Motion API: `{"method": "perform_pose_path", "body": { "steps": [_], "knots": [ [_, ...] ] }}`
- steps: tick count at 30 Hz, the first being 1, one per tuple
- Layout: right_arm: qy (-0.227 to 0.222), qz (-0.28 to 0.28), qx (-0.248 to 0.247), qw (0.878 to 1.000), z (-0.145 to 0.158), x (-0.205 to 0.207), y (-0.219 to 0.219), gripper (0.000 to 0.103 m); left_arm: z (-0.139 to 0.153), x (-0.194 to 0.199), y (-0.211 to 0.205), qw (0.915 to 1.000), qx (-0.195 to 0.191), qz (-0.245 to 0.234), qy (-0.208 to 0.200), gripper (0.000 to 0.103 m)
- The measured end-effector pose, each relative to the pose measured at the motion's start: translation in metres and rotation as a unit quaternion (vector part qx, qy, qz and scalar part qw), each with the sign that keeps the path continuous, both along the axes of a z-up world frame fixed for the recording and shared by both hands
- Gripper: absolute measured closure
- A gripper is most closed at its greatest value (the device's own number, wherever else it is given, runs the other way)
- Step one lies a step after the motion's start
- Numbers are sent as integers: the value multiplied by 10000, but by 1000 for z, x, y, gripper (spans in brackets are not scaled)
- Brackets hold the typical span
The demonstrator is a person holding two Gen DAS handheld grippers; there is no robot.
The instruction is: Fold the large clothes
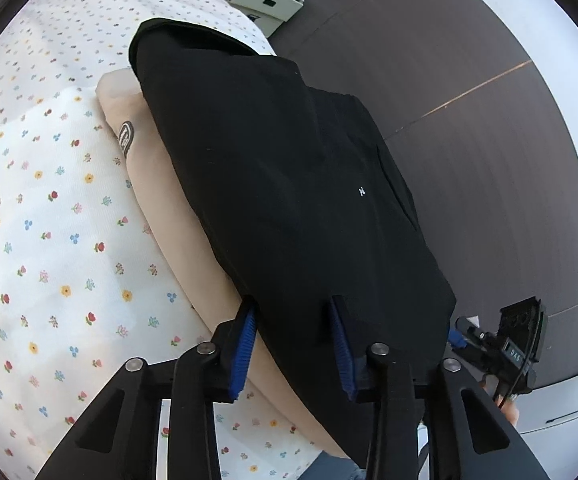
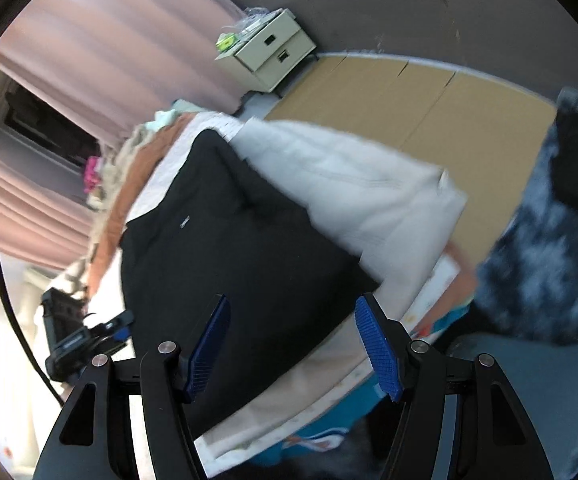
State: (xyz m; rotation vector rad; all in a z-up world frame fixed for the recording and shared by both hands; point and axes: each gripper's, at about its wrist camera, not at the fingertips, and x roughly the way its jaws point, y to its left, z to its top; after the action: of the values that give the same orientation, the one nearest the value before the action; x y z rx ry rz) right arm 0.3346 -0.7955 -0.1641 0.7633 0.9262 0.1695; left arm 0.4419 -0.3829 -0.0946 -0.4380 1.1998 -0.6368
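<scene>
We are resting the folded black garment (image 1: 289, 184) on the beige garment (image 1: 157, 184) atop the flowered bed (image 1: 41, 208), both the left tool (image 1: 295, 344) and right tool (image 2: 293, 344) gaping open, so it is risking sliding off the beige garment's edge.

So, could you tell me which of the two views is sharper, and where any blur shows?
Left wrist view: sharp, with crisp flower print on the sheet and evenly lit black garment. Right wrist view: motion-smeared, worst on the cream garment and right edge.
</scene>
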Motion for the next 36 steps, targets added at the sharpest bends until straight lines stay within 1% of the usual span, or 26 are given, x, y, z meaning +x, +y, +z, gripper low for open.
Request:
{"method": "perform_pose_path", "body": {
  "steps": [3,4,5,6,7,8,9,11,13,15,16,17,18,19,20,21,22,23,25,27,30,32,34,35,36],
  "knots": [
    [77,92,261,9996,-21,5,9,38,-1,7,-10,10000,-8,-4,52,69],
    [77,64,279,9996,-25,7,12,43,-2,10,-13,10000,-6,-5,60,69],
    [30,15,299,9995,-29,10,14,49,-1,12,-15,10000,-12,-9,61,70],
    [-47,-25,353,9994,-30,14,14,67,-1,12,-17,10000,-14,-6,69,70],
    [-105,-73,392,9991,-31,16,13,82,-1,13,-20,10000,-25,10,91,70],
    [-171,-141,451,9987,-31,19,11,86,-1,12,-21,9999,-51,23,120,70],
    [-207,-197,474,9985,-30,21,9,89,-7,15,-16,9998,-89,27,168,70],
    [-217,-326,386,9985,-28,24,8,90,-10,13,-15,9995,-155,29,277,70],
    [-210,-422,259,9986,-25,25,8,90,-8,8,-19,9996,-90,1,254,70],
    [-149,-492,276,9983,-26,23,9,90,-4,5,-20,9998,11,-18,193,70],
    [-91,-529,285,9982,-26,22,10,89,-2,4,-20,9998,49,-32,188,69],
    [-76,-563,262,9980,-26,19,11,84,0,3,-19,9998,63,-57,193,69],
    [-33,-608,161,9980,-23,15,13,76,2,3,-17,9997,68,-76,201,69],
    [-21,-620,66,9981,-19,12,13,71,4,5,-16,9997,74,-82,201,65],
    [-37,-598,-17,9982,-14,8,14,69,8,4,-11,9998,49,-76,173,58],
    [-61,-569,-62,9983,-9,4,16,64,14,3,-6,9999,9,-41,111,53],
    [-94,-550,-100,9984,-3,0,18,58,20,1,-1,10000,-13,24,22,41],
    [-131,-542,-164,9983,2,-5,17,53,26,0,4,9999,-15,99,-56,31],
    [-208,-562,-346,9976,16,-14,22,37,40,-4,16,9995,-64,228,-213,23],
    [-246,-598,-523,9965,28,-23,27,32,56,-8,27,9990,-95,276,-348,21],
    [-262,-635,-762,9947,46,-35,37,30,77,-18,43,9981,-101,299,-521,20],
    [-300,-647,-902,9934,58,-45,46,24,91,-26,54,9974,-125,303,-644,13],
    [-380,-665,-1030,9917,72,-54,55,12,105,-36,64,9964,-107,330,-778,8],
    [-417,-674,-1058,9912,77,-59,59,8,110,-40,66,9959,-58,352,-834,5],
    [-467,-682,-1088,9906,84,-64,65,1,117,-45,71,9952,4,376,-903,5]
  ]
}}
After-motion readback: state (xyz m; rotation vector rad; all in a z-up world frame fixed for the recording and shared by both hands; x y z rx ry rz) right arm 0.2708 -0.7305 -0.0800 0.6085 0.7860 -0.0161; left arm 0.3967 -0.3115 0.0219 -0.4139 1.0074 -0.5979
